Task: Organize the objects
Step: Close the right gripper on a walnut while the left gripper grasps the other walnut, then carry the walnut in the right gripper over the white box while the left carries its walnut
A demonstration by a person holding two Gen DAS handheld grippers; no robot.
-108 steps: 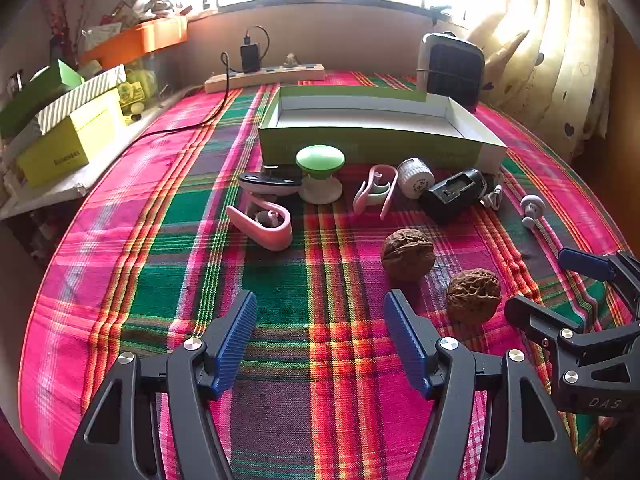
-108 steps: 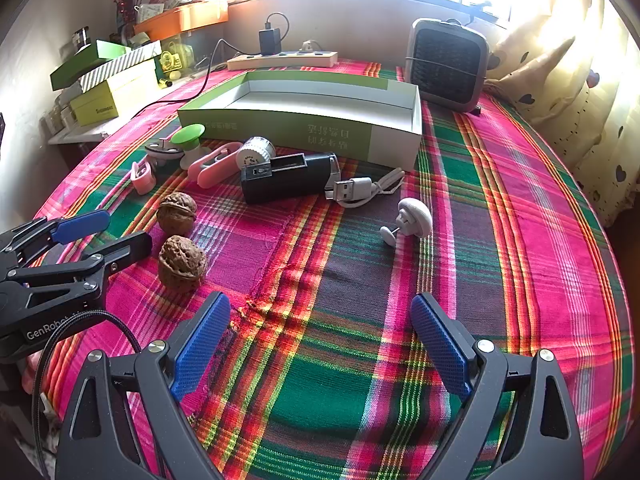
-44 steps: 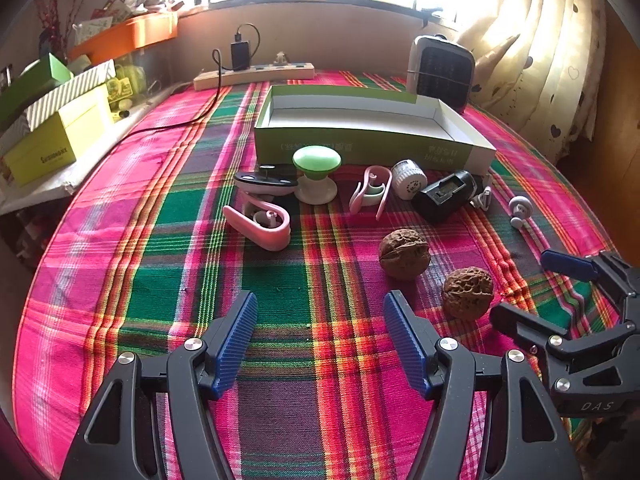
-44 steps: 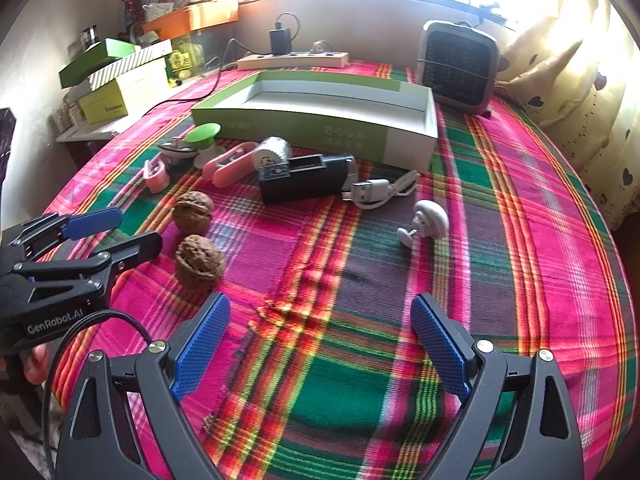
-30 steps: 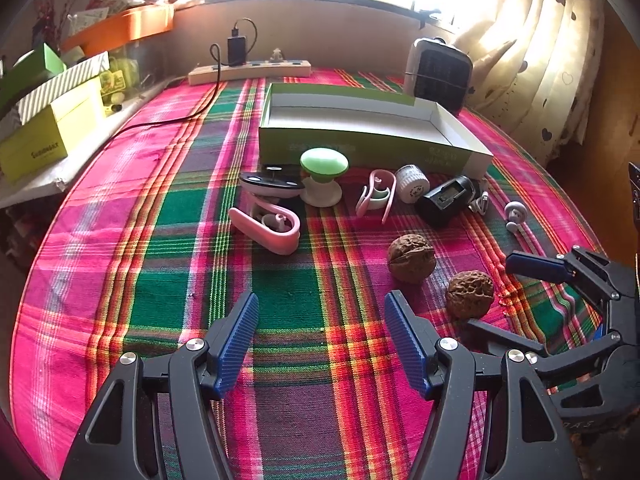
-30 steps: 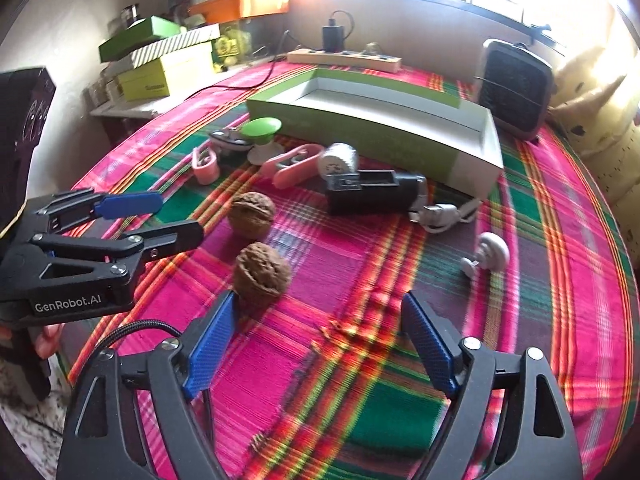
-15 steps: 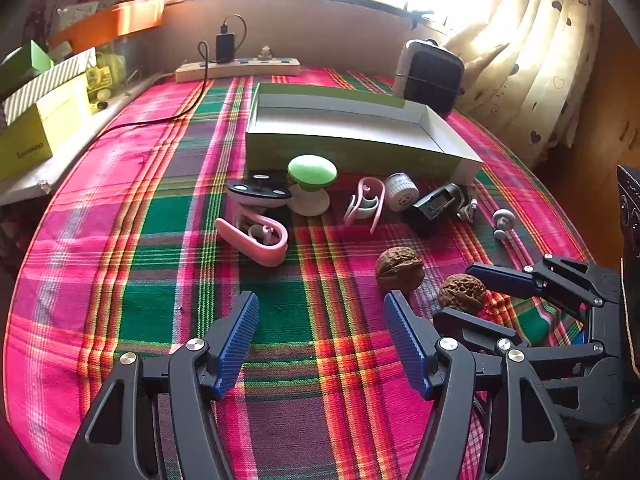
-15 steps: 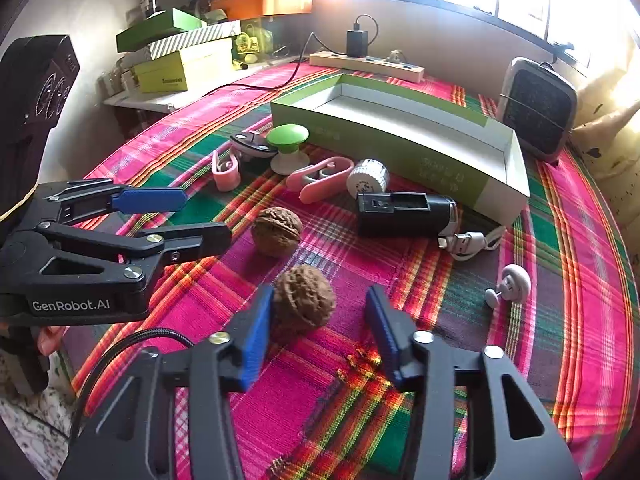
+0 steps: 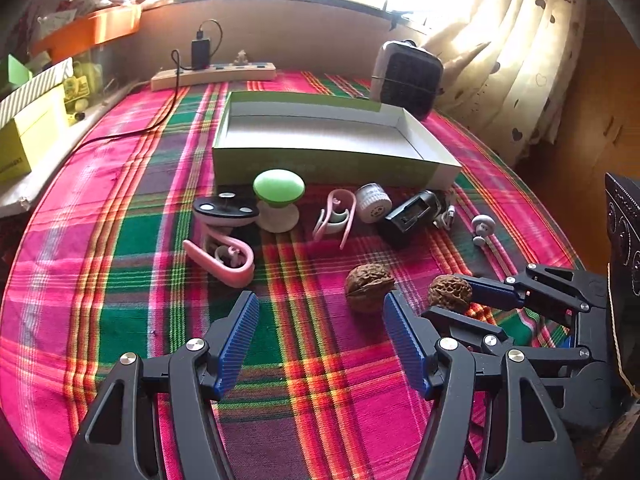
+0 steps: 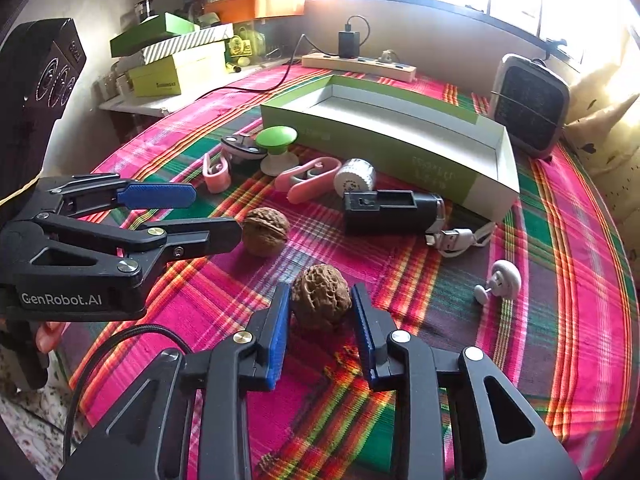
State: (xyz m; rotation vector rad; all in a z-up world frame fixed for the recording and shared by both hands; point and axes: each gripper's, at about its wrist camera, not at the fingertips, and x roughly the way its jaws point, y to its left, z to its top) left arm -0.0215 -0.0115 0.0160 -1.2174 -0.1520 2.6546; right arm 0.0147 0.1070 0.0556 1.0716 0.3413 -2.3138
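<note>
Two walnuts lie on the plaid cloth. My right gripper [image 10: 319,320] has closed its blue pads around the nearer walnut [image 10: 320,296], which still rests on the cloth; it also shows in the left wrist view [image 9: 449,293]. The second walnut [image 10: 265,231] [image 9: 368,286] lies just beyond. My left gripper [image 9: 322,338] is open and empty, hovering left of the second walnut. An open green box [image 9: 436,168] [image 10: 492,196] stands behind a row of small items: a green-capped knob [image 9: 279,186], pink clips [image 9: 224,258], a white roll [image 9: 374,202], a black charger [image 10: 390,212].
A white knob [image 10: 502,278] and a USB cable [image 10: 460,238] lie right of the walnuts. A small heater [image 10: 528,106] and a power strip [image 10: 358,62] stand at the back. Boxes [image 10: 176,64] are stacked at the left edge.
My right gripper moved forward and left to the nearer walnut and its jaws narrowed from wide open to closed on it. My left gripper stayed open and shifted only slightly.
</note>
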